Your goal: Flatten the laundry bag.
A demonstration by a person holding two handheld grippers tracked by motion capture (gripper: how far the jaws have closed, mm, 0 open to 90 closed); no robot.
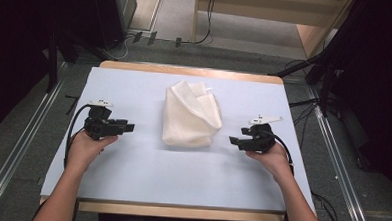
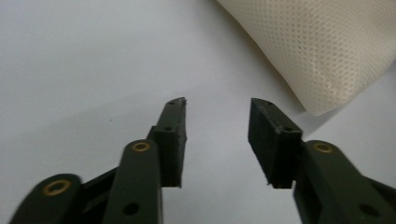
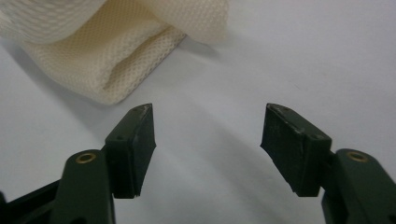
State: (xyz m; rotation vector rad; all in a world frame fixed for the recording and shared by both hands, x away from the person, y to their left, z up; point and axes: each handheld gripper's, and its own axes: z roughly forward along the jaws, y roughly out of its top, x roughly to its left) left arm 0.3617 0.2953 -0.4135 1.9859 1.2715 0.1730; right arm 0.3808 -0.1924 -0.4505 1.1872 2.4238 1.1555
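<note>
Both tongs spread and empty: the left gripper (image 1: 129, 128) at centre-left and the right gripper (image 1: 233, 140) at centre-right flank a folded cream cloth (image 1: 190, 115) at mid-frame on the pale table (image 1: 131, 182), apparently poised to take its sides.

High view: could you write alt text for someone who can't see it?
A folded cream towel lies in the middle of a pale blue table. A person's hands come in from below, each with a black gripper: the left gripper and right gripper sit either side of the towel, pointing toward it, apart from it.
</note>
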